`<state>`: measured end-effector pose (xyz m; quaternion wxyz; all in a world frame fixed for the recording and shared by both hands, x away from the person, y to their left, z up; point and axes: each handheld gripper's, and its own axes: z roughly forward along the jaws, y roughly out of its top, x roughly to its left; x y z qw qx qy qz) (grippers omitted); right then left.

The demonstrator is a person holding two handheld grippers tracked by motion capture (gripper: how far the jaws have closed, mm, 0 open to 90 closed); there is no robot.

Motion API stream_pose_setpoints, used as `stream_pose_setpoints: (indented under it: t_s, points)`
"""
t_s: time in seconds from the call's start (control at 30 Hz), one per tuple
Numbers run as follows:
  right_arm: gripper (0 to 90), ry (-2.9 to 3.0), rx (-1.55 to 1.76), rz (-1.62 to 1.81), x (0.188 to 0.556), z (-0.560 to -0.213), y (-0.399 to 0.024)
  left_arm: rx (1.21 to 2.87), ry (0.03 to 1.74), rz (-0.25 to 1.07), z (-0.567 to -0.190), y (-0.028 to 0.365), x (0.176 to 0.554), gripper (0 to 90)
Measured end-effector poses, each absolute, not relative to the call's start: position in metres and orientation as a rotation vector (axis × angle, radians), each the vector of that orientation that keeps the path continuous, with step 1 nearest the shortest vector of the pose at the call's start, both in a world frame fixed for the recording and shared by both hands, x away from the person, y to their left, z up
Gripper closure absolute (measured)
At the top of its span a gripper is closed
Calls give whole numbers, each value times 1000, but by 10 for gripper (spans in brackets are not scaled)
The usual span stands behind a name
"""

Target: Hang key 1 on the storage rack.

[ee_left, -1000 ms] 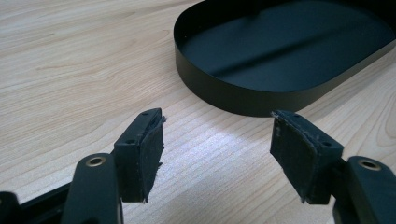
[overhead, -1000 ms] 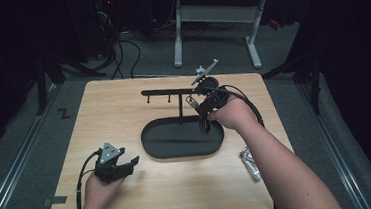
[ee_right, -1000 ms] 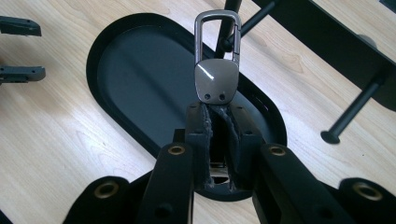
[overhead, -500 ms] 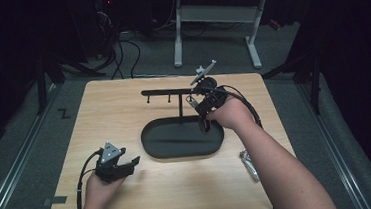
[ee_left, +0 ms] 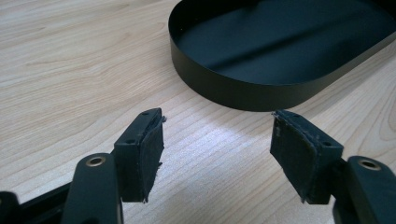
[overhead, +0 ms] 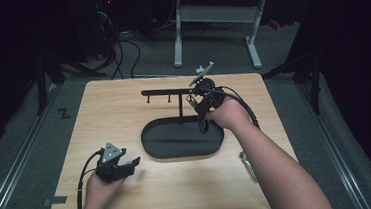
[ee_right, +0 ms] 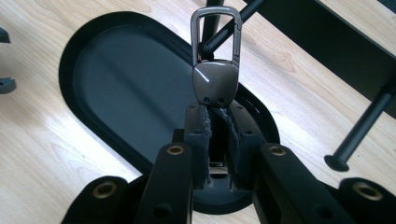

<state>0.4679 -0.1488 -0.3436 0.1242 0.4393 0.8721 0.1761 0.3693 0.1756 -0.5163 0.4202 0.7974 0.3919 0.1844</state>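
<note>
Two grippers worked a wooden table point(overhead: 123, 104) seen from above: the left gripper point(overhead: 128, 165) rested near the front edge, while the right gripper point(overhead: 199, 99) reached the black rack point(overhead: 167, 92) behind the oval tray point(overhead: 149, 142). Along the left gripper's point(ee_left: 217, 154) jaws, the pads stood spread apart over bare wood, the tray's wall point(ee_left: 224, 91) just beyond. Along the right gripper's point(ee_right: 217, 122) jaws, pads pinched a metal key clip point(ee_right: 215, 70) by its base; its long axis ran straight out from the jaws, loop hooked over a rack peg point(ee_right: 233, 25).
</note>
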Motion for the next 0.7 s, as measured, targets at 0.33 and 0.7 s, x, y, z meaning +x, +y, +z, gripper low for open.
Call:
stream_pose_setpoints:
  t_s: [0.33,0.7]
  points:
    - [803,2529,1300,519,475,-348,-149,1997,983,456,-516,176,369,350]
    - [798,2520,1322,512,479,-352,-146,1988,987,452,-516,177,369,350]
